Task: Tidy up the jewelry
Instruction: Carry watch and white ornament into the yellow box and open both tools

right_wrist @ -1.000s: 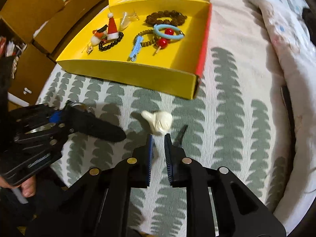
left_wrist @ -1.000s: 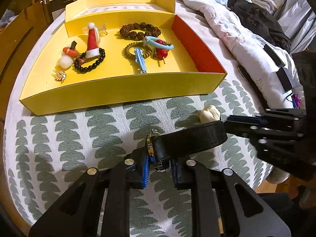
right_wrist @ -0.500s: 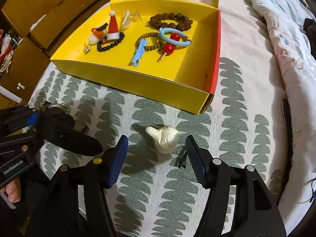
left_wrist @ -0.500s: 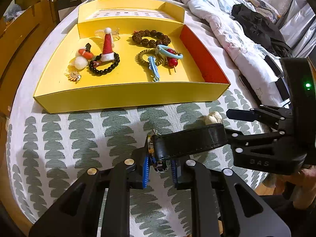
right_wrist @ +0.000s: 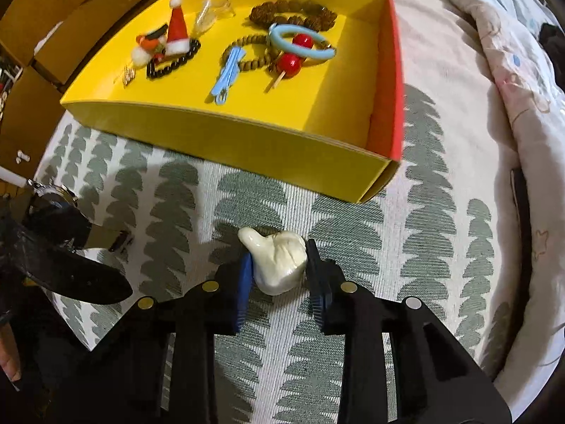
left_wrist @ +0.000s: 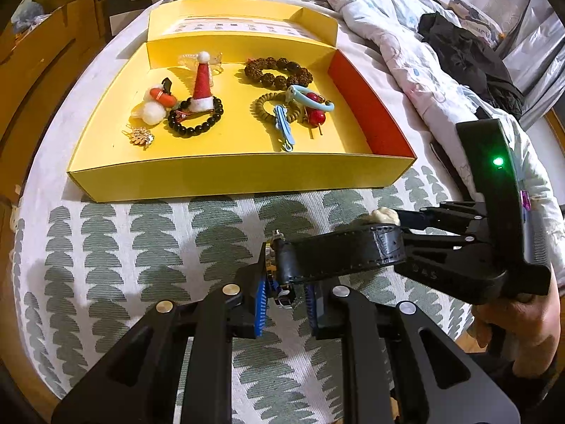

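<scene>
One bed with a white cover printed with grey-green leaf shapes [left_wrist: 148,233] fills both views, and one pale rumpled quilt [left_wrist: 399,42] lies along its right side with a black garment [left_wrist: 466,60] on it in the upper right of the left wrist view. One shallow yellow cardboard tray with a red right wall [left_wrist: 226,176] sits on the bed in the upper middle of both frames.

In the tray I count three bead bracelets: one of dark brown knobbly beads [left_wrist: 279,70] at the back, one of small tan beads [left_wrist: 268,109] in the middle, one of glossy black beads [left_wrist: 197,123] to the left. There are also one red felt Santa-hat clip [left_wrist: 203,84], one orange-and-white snowman clip [left_wrist: 159,100], one light blue hair clip [left_wrist: 284,127], one light blue ring-shaped band [left_wrist: 312,97], two red balls on a stick [right_wrist: 293,53], and one small gold snowflake piece [left_wrist: 139,137] in the tray's lower left corner.

The left tongs [left_wrist: 284,295], bottom centre of their view, are nearly closed, clamped on the metal case end of one black leather-strap wristwatch [left_wrist: 339,254] held above the bed; the strap sticks out to the right.

The right tongs [right_wrist: 279,282] are closing around one cream-white, pearly lump-shaped ornament [right_wrist: 277,258] that lies on the bed just below the tray's front wall. Both blue pads [right_wrist: 244,282] sit against its sides.
</scene>
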### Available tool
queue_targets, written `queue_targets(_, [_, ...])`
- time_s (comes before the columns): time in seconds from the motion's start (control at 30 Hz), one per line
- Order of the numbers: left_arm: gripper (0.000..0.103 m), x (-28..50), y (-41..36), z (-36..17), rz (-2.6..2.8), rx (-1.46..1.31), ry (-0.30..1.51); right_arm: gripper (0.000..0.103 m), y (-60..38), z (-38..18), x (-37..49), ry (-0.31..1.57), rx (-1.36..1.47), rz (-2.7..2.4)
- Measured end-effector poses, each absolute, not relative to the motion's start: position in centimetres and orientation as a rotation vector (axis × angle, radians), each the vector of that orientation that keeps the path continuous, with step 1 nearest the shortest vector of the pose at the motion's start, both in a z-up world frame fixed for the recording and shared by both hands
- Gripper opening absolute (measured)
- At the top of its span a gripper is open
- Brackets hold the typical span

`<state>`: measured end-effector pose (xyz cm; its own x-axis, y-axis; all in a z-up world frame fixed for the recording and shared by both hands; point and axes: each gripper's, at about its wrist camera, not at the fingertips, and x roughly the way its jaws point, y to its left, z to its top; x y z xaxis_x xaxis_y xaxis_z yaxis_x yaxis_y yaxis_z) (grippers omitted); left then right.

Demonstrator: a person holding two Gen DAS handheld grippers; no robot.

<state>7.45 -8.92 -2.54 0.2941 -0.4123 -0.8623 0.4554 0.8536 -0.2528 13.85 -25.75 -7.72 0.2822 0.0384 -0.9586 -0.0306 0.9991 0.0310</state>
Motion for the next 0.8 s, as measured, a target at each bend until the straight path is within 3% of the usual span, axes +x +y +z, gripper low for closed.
queue_targets(0.43, [0.017,8.6,-5.8,1.3,-0.591,-0.068,1.081,0.030,-25.8,0.8,11.9,1.121,0.106,0.153])
queue_targets(0.8, [0.017,13.6,-6.1,7.0,-0.622,-0.170,1.023,0.030,-25.4,5.3,16.7,0.978,0.199,0.220])
